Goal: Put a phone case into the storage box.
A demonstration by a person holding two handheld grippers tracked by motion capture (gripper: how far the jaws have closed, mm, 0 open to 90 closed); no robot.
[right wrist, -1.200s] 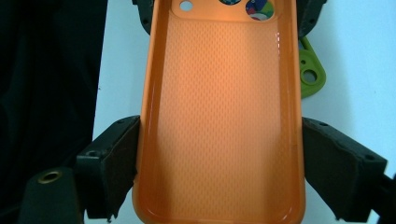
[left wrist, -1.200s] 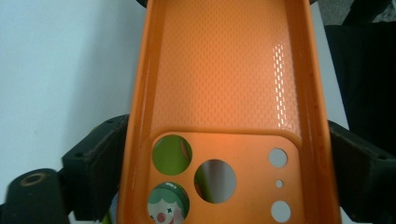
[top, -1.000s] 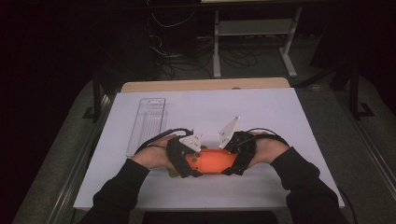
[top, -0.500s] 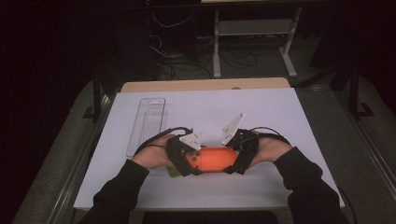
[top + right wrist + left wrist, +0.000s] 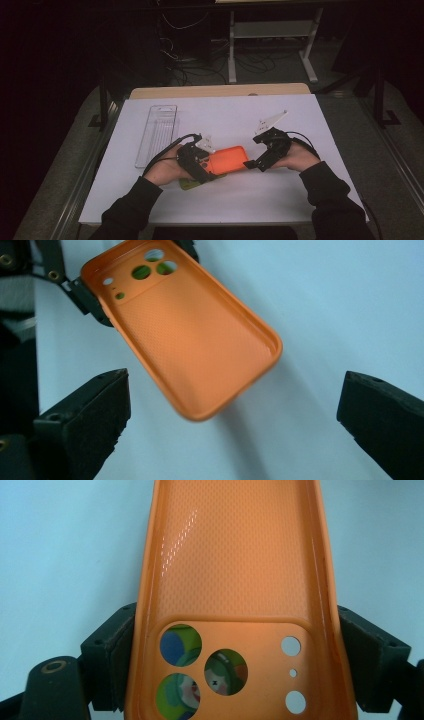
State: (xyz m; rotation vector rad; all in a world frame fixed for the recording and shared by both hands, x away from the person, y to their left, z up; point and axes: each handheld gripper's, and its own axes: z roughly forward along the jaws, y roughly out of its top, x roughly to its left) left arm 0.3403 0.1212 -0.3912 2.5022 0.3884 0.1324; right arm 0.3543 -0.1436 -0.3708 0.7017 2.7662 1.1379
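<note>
**Phone case held at one end, other end released**

White table [image 5: 300, 200]: wide bare room to the right and far side. Clear tray [image 5: 156, 134]: far left, apart. Orange phone case [image 5: 227, 159]: near centre, lifted. Left gripper [image 5: 204, 167] pinches its camera end; keep this squeeze even. Right gripper [image 5: 251, 163], whose jaws have just been opening, stands spread and empty beside the free end; withdraw rightward.

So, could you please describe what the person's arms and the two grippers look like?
Both forearms wear dark long sleeves. The left gripper and right gripper are black, each with two blocky black jaws and a pale grey three-cornered plate on top. A black cable loops from each gripper.
</note>
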